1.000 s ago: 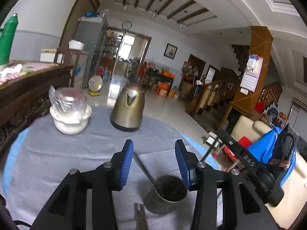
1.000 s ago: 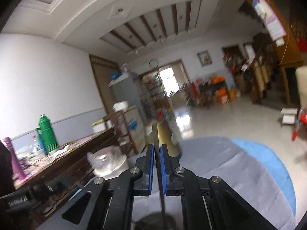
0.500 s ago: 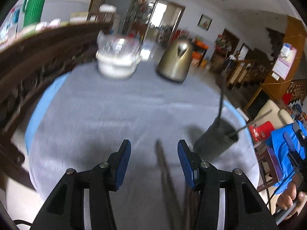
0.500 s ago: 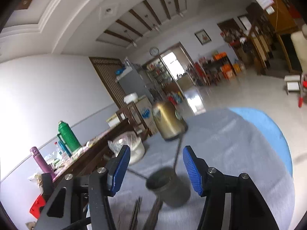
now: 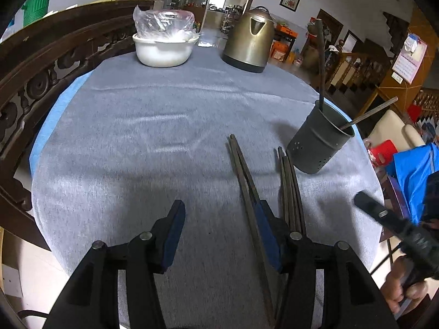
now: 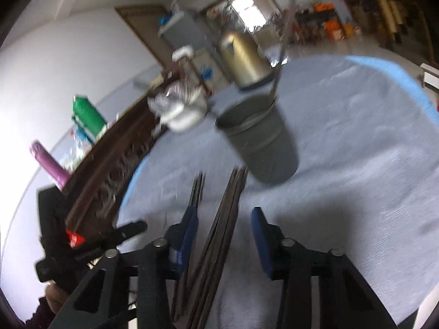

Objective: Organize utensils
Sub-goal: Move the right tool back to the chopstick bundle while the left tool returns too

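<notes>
A dark grey perforated utensil cup (image 5: 319,142) stands on the grey tablecloth (image 5: 153,126) at the right, with two chopsticks (image 5: 321,63) standing in it. Several dark chopsticks lie on the cloth: one pair (image 5: 244,175) left of a bundle (image 5: 290,189) beside the cup. My left gripper (image 5: 222,219) is open and empty, low over the cloth, its right finger over the pair. In the right wrist view the cup (image 6: 260,137) is ahead and the chopstick bundle (image 6: 222,219) lies between the open fingers of my right gripper (image 6: 225,227).
A brass-coloured kettle (image 5: 249,41) and a white bowl with a plastic bag (image 5: 164,41) stand at the far side of the table. A carved dark wooden rail (image 5: 41,63) runs along the left. The right gripper's body (image 5: 395,227) shows at the right edge.
The right gripper opened and released a chopstick into the cup, then dropped low over the lying chopsticks. The left gripper pulled back and tilted down toward the cloth.
</notes>
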Demonstrator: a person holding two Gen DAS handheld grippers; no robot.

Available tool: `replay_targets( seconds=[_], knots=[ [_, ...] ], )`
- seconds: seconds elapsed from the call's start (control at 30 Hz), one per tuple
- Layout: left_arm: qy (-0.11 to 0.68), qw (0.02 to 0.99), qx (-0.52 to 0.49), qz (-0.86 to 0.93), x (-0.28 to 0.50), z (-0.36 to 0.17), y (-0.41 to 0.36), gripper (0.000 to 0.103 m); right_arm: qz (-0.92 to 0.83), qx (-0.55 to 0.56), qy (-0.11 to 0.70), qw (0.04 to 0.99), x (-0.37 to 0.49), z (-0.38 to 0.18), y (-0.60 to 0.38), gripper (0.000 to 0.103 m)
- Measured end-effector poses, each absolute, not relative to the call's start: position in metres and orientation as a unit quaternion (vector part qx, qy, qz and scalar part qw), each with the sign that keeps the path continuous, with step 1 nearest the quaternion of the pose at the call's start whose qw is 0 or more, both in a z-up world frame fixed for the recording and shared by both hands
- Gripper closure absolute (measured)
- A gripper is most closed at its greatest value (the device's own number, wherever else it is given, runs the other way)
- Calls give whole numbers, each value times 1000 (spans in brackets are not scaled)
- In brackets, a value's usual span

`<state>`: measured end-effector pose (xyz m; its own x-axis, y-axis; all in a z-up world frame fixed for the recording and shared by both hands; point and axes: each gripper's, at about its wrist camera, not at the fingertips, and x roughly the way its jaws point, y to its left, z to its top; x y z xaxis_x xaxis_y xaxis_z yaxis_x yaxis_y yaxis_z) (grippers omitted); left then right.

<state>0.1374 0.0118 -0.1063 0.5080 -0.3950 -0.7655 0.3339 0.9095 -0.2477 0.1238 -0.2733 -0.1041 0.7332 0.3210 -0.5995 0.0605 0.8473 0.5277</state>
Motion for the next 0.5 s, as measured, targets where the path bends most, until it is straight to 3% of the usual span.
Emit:
replay_targets(
  seconds=[0.5],
  knots=[
    [470,855,-58,-213,151,-119,21,48,58,277,402,871,141,-126,-271,63]
  ],
)
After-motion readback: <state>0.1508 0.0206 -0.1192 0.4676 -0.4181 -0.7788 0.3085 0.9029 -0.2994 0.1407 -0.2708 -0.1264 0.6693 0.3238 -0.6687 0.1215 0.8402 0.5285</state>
